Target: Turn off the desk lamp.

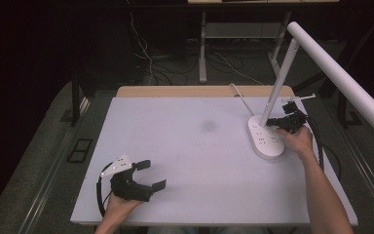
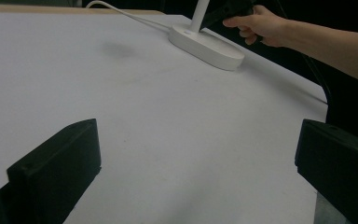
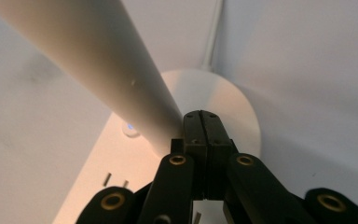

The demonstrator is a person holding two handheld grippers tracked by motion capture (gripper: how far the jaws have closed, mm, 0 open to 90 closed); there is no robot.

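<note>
The white tabletop (image 1: 190, 146) carries a white desk lamp at its right side. The lamp base (image 1: 265, 139) is an oval slab with socket openings on its top face and a small blue indicator light (image 3: 129, 126) near the foot of the stem. The lamp stem (image 1: 280, 80) rises tilted from the far end of the base, and a white cable (image 1: 241, 97) runs from the base toward the far edge of the tabletop.

The right claw (image 1: 271, 122) is held over the base, at the foot of the stem. In the right gripper view its jaws are pressed together with nothing between them, their tips just beside the stem; contact cannot be confirmed.

The left claw (image 1: 153, 174) sits near the front left edge of the tabletop, well apart from the lamp. Its jaws stand wide and hold nothing. The left hand (image 1: 119, 204) grips it from below.
</note>
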